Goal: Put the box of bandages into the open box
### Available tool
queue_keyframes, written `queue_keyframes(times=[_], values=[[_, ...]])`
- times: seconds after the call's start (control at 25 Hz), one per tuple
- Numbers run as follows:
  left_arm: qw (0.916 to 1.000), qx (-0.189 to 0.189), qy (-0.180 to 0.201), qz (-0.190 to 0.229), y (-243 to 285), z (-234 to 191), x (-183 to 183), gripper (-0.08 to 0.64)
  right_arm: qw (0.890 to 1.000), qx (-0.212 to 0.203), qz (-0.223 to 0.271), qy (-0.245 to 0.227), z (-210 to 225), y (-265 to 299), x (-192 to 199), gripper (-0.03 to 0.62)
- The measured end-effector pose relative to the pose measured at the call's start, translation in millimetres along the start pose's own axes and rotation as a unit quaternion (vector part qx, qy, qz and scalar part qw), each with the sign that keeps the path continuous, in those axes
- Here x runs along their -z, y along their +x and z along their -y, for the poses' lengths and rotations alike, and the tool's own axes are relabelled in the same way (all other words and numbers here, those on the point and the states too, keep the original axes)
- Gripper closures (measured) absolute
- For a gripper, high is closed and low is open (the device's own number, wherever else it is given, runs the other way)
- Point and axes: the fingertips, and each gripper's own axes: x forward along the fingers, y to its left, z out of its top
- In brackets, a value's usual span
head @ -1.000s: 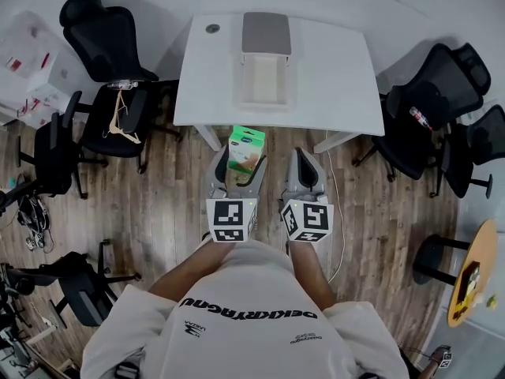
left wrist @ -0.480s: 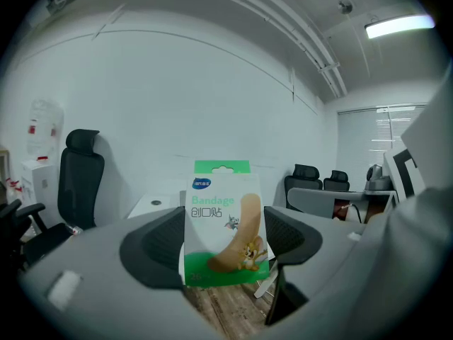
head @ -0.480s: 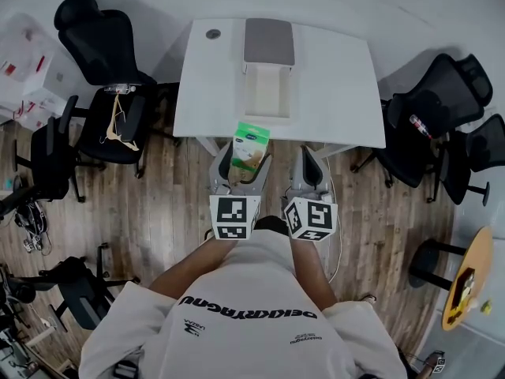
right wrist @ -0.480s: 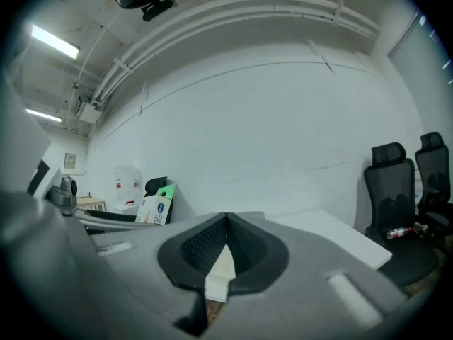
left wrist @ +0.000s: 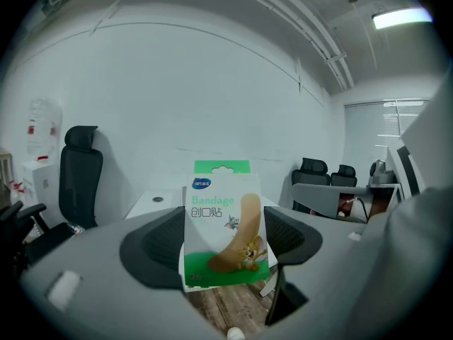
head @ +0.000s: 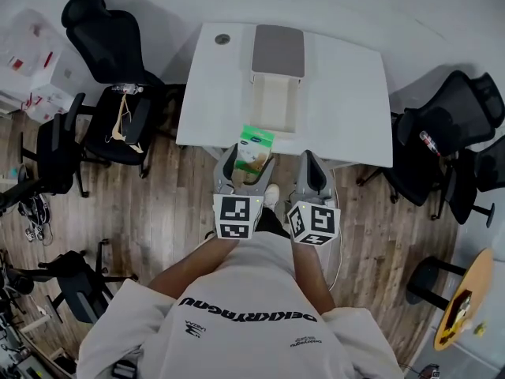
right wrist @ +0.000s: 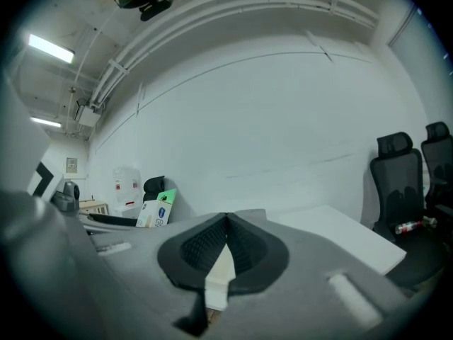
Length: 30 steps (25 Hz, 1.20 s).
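Note:
My left gripper (head: 248,161) is shut on the green and white box of bandages (head: 255,148), held upright just at the near edge of the white table (head: 211,93). In the left gripper view the bandage box (left wrist: 223,225) stands between the two dark pads, and the left gripper (left wrist: 221,245) points at the table. The open box (head: 255,101), pale inside with its grey lid (head: 278,51) folded back, lies on the table straight ahead. Beside it, my right gripper (head: 312,172) hangs shut and empty. In the right gripper view the right gripper (right wrist: 226,250) has its pads meeting, with the bandage box (right wrist: 157,210) far left.
Black office chairs stand left (head: 118,69) and right (head: 442,125) of the table. A small round dark thing (head: 222,39) sits at the table's far left corner. White cartons (head: 31,69) are stacked at far left; a round wooden table (head: 465,306) is lower right.
Both grippers have come nearer the table over the wooden floor. The bandage box, still held by the left gripper, now reaches the table's near edge.

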Motion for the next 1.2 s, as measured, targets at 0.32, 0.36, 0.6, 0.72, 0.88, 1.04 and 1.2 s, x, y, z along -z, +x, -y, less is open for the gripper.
queue_keyframes(times=[0.32,0.36,0.6,0.72,0.88,1.04,1.2], values=[[0.9997,-0.01,-0.021,-0.006,55.6,-2.0,-12.8,0.201,0.999,-0.028,-0.022,-0.001,25.6,54.0,-3.1,0.594],[0.9997,-0.011,-0.021,-0.007,62.9,-2.4,-12.7,0.201,0.999,-0.031,-0.024,-0.003,28.0,59.7,-3.5,0.594],[0.999,-0.022,-0.03,-0.026,101.4,0.0,-10.0,0.201,0.998,-0.04,-0.039,-0.006,49.9,86.7,-0.7,0.594],[0.9984,-0.028,-0.034,-0.034,116.6,-0.1,-7.9,0.201,0.998,-0.048,-0.046,-0.004,57.6,98.6,3.1,0.594],[0.9975,-0.038,-0.039,-0.045,132.6,-3.5,-3.4,0.201,0.997,-0.053,-0.057,-0.001,65.2,111.6,10.2,0.594],[0.9969,-0.043,-0.04,-0.053,146.8,-4.5,1.4,0.201,0.996,-0.056,-0.064,0.002,72.6,121.8,14.1,0.594],[0.9961,-0.048,-0.041,-0.062,159.3,-7.3,7.1,0.201,0.996,-0.061,-0.073,0.004,76.2,130.3,20.3,0.594]])
